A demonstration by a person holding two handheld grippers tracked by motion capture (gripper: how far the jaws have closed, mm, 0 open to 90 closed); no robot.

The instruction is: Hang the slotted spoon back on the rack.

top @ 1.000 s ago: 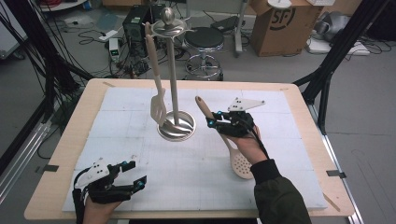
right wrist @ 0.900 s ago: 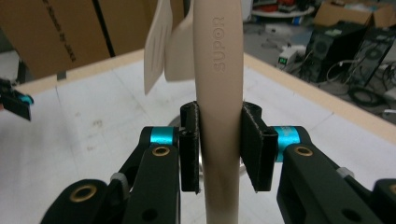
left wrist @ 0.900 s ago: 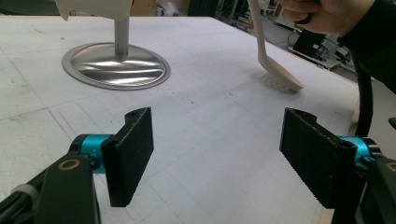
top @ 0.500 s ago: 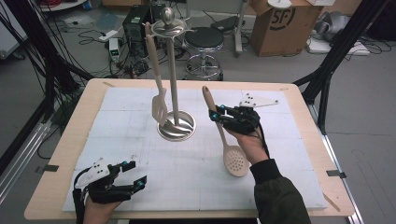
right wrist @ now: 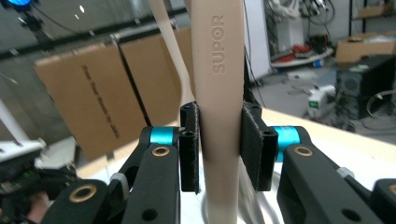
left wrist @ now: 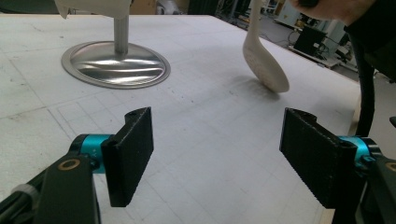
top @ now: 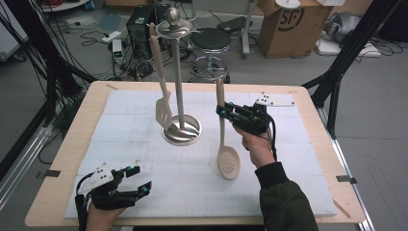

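The slotted spoon has swung upright since a second ago, bowl now hanging low just above the counter, right of the utensil stand. The right tongs clamp its handle; the left tongs rest wide open at the near left corner, holding nothing.

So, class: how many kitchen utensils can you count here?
2: a slotted turner hanging on the stand, and a slotted spoon gripped upright by the right tongs.
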